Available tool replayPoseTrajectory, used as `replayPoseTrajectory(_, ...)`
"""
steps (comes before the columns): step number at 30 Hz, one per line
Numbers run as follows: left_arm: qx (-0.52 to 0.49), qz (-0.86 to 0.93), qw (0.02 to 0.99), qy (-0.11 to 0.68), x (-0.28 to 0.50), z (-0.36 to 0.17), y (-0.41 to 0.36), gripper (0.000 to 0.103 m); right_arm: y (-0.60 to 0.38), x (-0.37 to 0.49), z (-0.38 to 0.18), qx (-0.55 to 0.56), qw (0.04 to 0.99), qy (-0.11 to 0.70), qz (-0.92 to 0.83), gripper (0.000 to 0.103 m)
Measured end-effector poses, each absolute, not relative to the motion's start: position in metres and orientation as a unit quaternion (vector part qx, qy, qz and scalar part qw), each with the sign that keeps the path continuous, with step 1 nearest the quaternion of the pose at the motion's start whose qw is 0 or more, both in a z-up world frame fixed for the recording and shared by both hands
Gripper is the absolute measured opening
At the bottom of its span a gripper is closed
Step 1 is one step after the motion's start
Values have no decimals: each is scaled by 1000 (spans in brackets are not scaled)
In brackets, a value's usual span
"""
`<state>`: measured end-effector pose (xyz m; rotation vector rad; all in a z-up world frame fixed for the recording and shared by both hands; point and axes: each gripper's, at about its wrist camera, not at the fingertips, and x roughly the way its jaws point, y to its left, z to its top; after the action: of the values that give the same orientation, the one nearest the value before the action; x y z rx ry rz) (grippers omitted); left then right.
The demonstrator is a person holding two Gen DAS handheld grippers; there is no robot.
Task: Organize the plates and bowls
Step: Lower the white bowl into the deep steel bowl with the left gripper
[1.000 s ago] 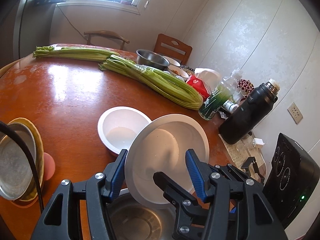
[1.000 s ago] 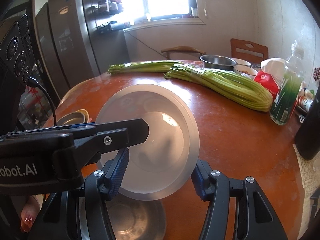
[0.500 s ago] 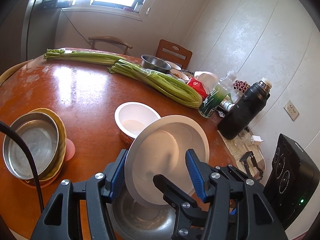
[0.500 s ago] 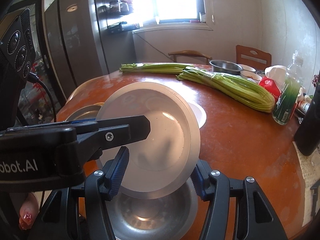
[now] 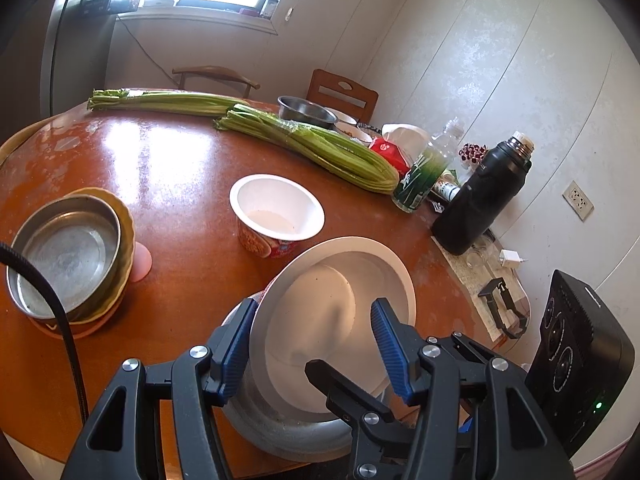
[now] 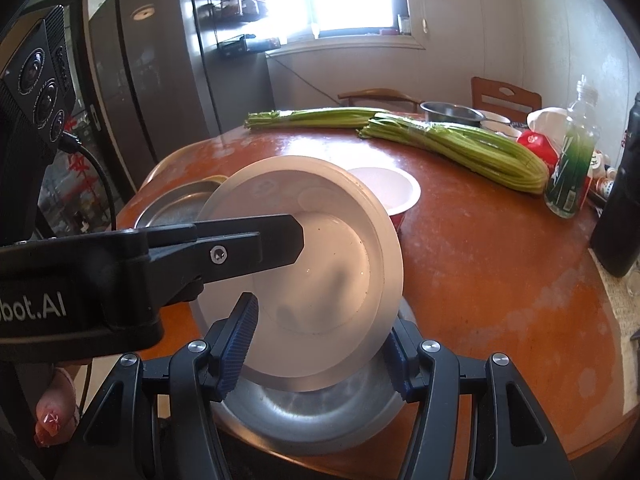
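Note:
A white plate hangs tilted between both grippers, just over a steel bowl at the table's near edge. My left gripper is shut on the plate, blue pads on either side of it. In the right wrist view my right gripper is shut on the same plate, above the steel bowl. Beyond stands a white cup bowl with a red side. At the left a steel dish sits inside a yellow dish.
Two celery bunches lie across the far table, with another steel bowl behind. A green bottle and a black flask stand at the right edge. A hand shows low at the left in the right wrist view.
Both grippers have drawn back toward the near table edge with the plate. The steel bowl below has come further into view, and the cup bowl and stacked dishes now sit farther off.

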<state>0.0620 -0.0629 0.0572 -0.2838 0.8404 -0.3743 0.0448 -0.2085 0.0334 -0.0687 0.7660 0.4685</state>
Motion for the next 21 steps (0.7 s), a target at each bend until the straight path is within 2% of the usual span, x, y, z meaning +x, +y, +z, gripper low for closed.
replayPoseTrajectory(21,-110,-178,873,441,54,43,-77,57,-219,26,17,-16,877,415,241,61)
